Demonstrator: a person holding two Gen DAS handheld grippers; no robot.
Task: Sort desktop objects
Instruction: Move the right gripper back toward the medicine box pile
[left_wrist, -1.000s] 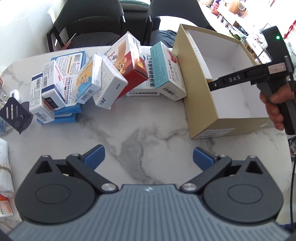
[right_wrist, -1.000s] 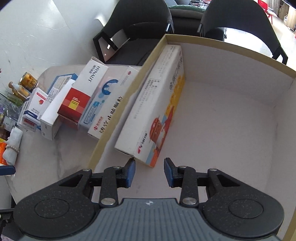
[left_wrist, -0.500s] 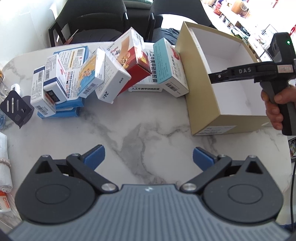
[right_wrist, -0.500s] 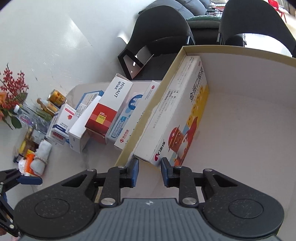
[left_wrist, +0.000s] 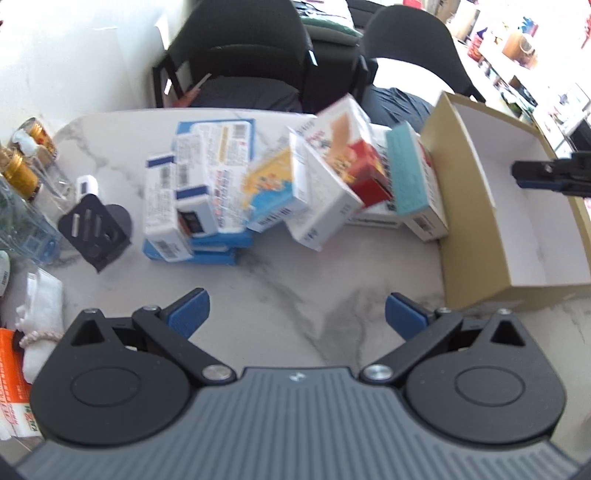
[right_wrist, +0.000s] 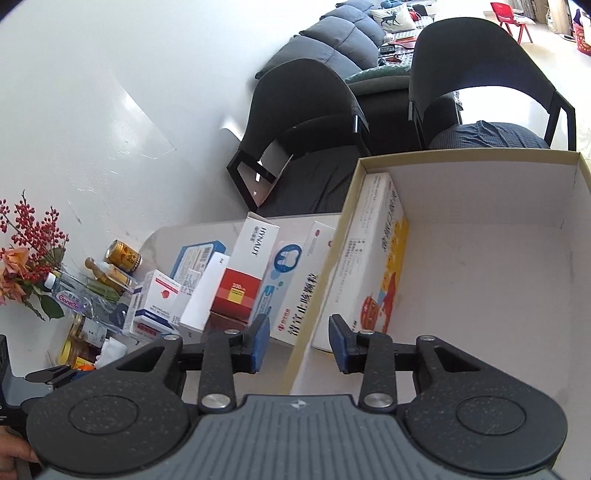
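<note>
Opening, right gripper (right_wrist: 295, 341) straddling the carton (right_wrist: 480, 266) wall with nothing gripped; long box (right_wrist: 373, 258) standing inside against that wall. Spread wide and empty, left gripper (left_wrist: 297, 314) above marble table (left_wrist: 280, 295), near boxes (left_wrist: 280, 184) heaped beside carton.

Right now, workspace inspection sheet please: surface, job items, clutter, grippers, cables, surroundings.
Surface: white marble table, bare in front of the left gripper.
Job's things: heap of medicine boxes leaning beside the cardboard box; one long carton stands inside it along its left wall.
Clutter: cans and bottles, flowers, black stand, white cloth.
Grippers: left gripper wide open, empty; right gripper opening, holding nothing, over the box's wall.
Cables: nothing seen.
Surroundings: two black chairs, sofa, white wall.
</note>
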